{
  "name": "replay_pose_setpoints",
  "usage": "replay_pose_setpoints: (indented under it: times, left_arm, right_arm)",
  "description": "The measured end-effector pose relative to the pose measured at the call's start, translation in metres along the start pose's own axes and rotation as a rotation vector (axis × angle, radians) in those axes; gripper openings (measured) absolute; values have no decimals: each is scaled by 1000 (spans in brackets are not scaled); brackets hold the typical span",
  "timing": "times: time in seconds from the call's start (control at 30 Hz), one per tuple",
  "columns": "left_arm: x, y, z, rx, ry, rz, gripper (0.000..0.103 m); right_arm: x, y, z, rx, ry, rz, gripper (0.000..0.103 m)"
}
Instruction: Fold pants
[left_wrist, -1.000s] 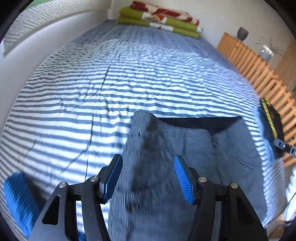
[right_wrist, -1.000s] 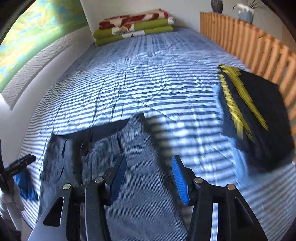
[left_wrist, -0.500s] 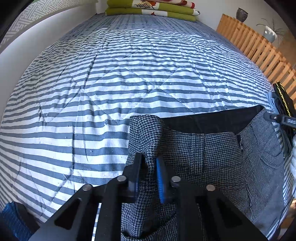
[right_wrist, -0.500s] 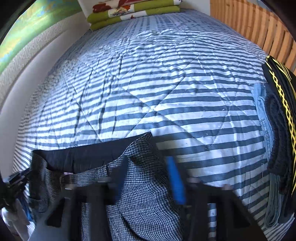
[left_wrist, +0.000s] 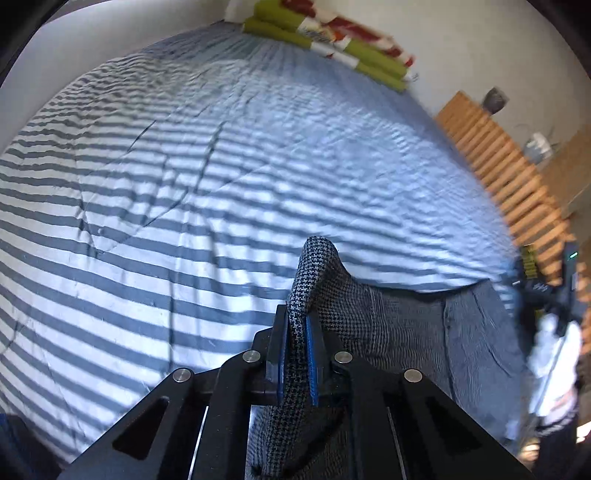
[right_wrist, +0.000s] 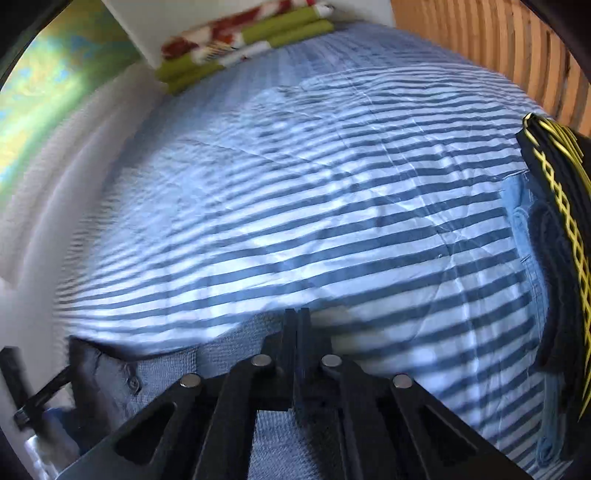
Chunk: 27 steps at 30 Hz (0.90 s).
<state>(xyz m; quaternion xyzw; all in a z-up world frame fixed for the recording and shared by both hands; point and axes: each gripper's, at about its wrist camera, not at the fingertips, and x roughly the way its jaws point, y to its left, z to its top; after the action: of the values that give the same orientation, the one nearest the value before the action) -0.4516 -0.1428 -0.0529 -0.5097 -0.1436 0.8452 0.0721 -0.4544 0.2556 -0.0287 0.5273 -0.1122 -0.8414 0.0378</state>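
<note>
Grey houndstooth pants (left_wrist: 406, 332) lie on the striped bedspread (left_wrist: 184, 184), waistband toward the far side. My left gripper (left_wrist: 295, 321) has its jaws closing on the waistband's left corner, and a fold of fabric sticks up between the blue pads (left_wrist: 312, 350). In the right wrist view the pants (right_wrist: 229, 343) reach up to my right gripper (right_wrist: 297, 321) at the waistband's right corner. Its jaws stand pressed together, with cloth running under and between them. The left gripper's tip (right_wrist: 40, 391) shows at the lower left there.
A folded black garment with yellow stripes (right_wrist: 561, 221) rests on light blue jeans (right_wrist: 524, 229) at the bed's right side. Green and red folded blankets (right_wrist: 240, 44) lie at the far end. A wooden slatted rail (left_wrist: 498, 158) lines the right; a white wall (right_wrist: 37, 240) the left.
Both grippers went from open over the pants to closed on the waistband corners. Both dropped lower, and the left one now pinches up a fold of fabric.
</note>
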Motion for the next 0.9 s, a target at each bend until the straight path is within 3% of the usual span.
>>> replay_pose_setpoints:
  times: [0.07, 0.13, 0.23, 0.33, 0.47, 0.67, 0.8, 0.9]
  left_arm:
    - [16, 9, -2, -23, 12, 18, 10]
    - [21, 14, -3, -27, 10, 20, 17]
    - [12, 17, -2, -30, 12, 46, 38]
    - [-13, 11, -4, 8, -15, 73, 40]
    - [-71, -19, -27, 106, -59, 19, 41]
    - [-143, -100, -127, 311, -33, -81, 49]
    - [-154, -155, -206, 409, 35, -148, 51]
    - [-148, -198, -269, 520, 83, -151, 52]
  right_arm:
    - [16, -3, 4, 14, 4, -28, 0]
    - [25, -12, 5, 43, 44, 18, 2]
    - [20, -14, -3, 1, 74, 30, 5]
    - [-3, -22, -22, -30, 91, 46, 17]
    - [-60, -51, -68, -26, 120, 105, 23]
    - [-143, -79, -173, -113, 132, 44, 26]
    - [-166, -78, -250, -245, 124, -45, 28]
    - [-169, -78, -280, -285, 110, -74, 29]
